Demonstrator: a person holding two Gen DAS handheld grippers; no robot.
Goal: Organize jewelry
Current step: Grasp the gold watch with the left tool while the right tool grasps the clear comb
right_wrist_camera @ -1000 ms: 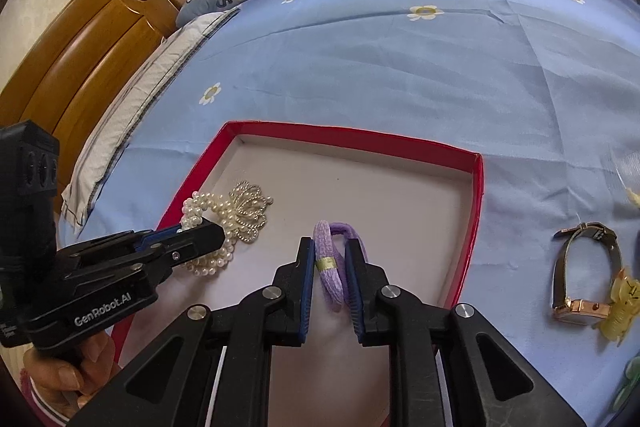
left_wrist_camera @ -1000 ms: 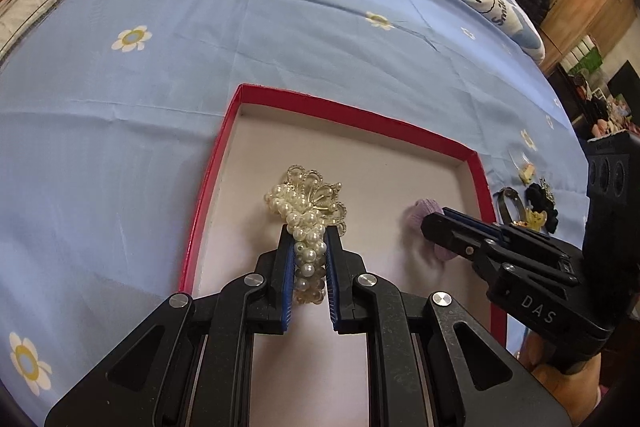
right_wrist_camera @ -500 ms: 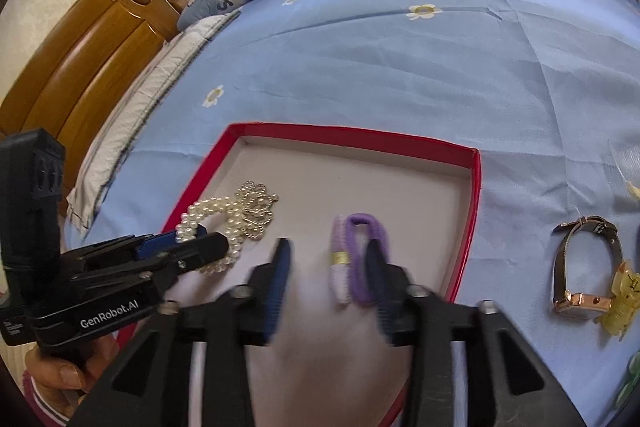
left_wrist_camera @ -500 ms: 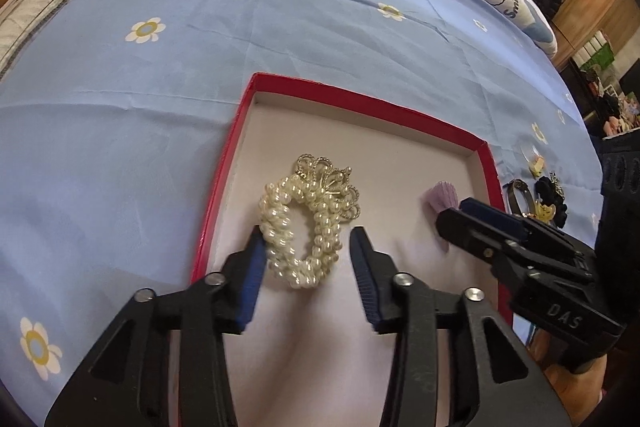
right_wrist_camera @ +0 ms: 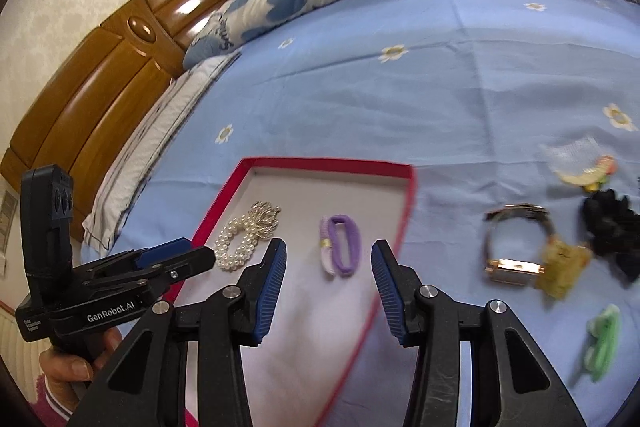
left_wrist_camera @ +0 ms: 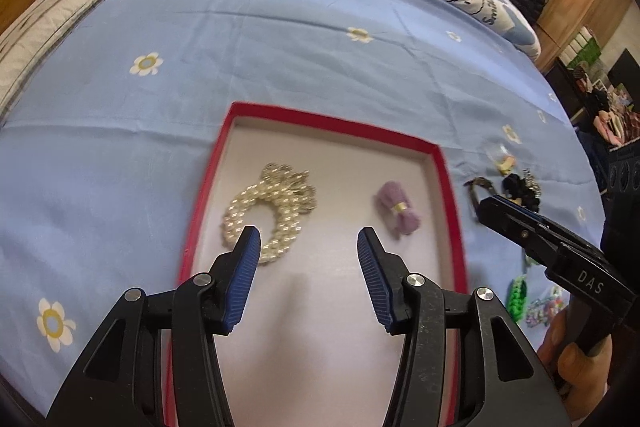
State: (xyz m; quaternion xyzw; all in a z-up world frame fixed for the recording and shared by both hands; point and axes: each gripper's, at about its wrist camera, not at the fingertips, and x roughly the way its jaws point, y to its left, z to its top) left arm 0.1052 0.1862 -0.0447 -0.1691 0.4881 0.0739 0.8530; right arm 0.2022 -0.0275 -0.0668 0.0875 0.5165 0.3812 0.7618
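Both claws released: left gripper (left_wrist_camera: 309,241) over the red-rimmed tray (left_wrist_camera: 451,187), pearl bracelet (left_wrist_camera: 267,213) near its left rim, purple hair tie (right_wrist_camera: 341,243) mid-tray between right gripper (right_wrist_camera: 328,253) fingers, wristwatch (right_wrist_camera: 516,243) outside right rim on blue bedsheet (right_wrist_camera: 400,99).

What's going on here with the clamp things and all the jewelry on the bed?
A person holds a gripper in each hand and is sorting jewelry into a red-rimmed tray on the bed. A pearl bracelet and a purple hair tie lie in it. The left gripper and right gripper are both open, holding nothing. A watch, black scrunchie and green piece wait on the sheet.
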